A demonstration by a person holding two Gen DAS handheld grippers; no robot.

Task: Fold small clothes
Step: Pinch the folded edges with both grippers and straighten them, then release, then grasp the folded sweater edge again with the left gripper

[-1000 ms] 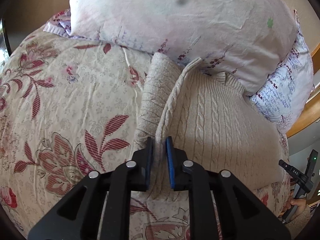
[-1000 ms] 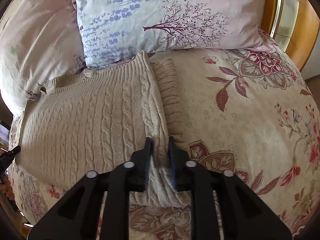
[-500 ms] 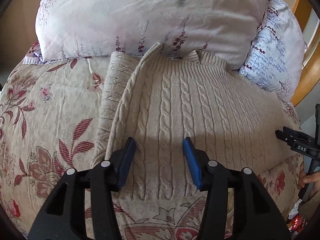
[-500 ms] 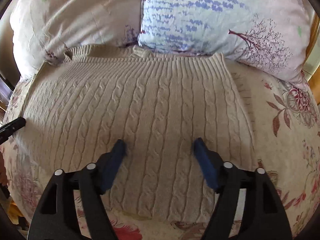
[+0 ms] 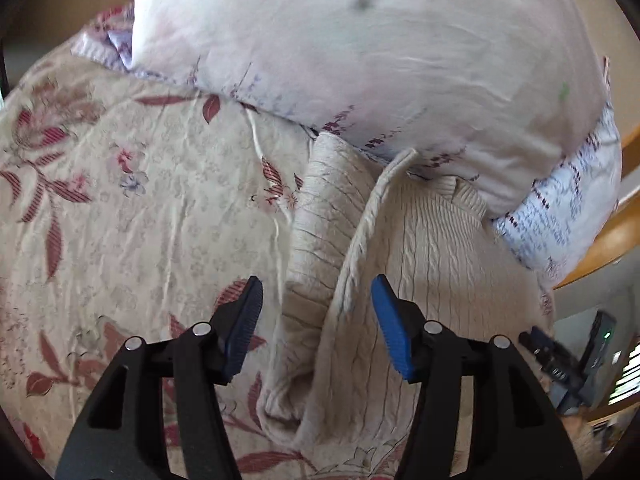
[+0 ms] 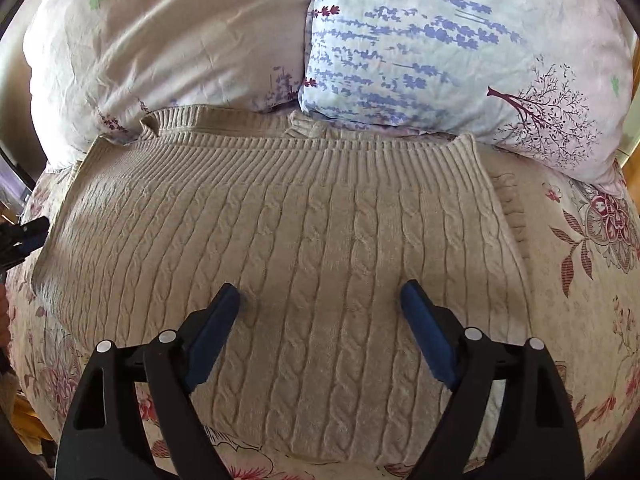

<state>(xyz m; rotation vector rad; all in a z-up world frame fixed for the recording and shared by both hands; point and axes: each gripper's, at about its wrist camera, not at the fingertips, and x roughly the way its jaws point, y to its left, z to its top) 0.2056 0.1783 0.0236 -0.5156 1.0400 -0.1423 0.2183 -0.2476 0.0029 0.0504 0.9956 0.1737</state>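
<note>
A: Your left gripper (image 5: 316, 320) is spread wide with nothing between the blue pads (image 5: 390, 332). What sits under it?

B: The left edge of the beige cable-knit sweater (image 5: 420, 280). Its folded-in sleeve (image 5: 320, 224) runs from the far pillows toward you and passes right between your pads, which hang over it; I cannot tell if they touch the knit. The left pad is over the floral bedspread (image 5: 140, 200), the right one over the sweater's body.

A: And your right gripper (image 6: 320, 332)?

B: Spread just as wide, gripping nothing. It is over the near middle of the sweater (image 6: 320, 240), both pads above the cabled knit, with the ribbed hem along the far side against the pillows.

A: Any writing you can read?

B: None. The pillow (image 6: 460, 52) carries printed lavender sprigs and a small tree, no lettering. The left view is blurred.

A: What does one camera give you that the other misses?

B: The right view shows the sweater lying flat as a folded rectangle across the bed, with the white pillow (image 6: 160, 48) on the far left. The left view alone shows the tucked sleeve and the raised fold edge, plus a wooden bed frame (image 5: 616, 240) at far right.
</note>
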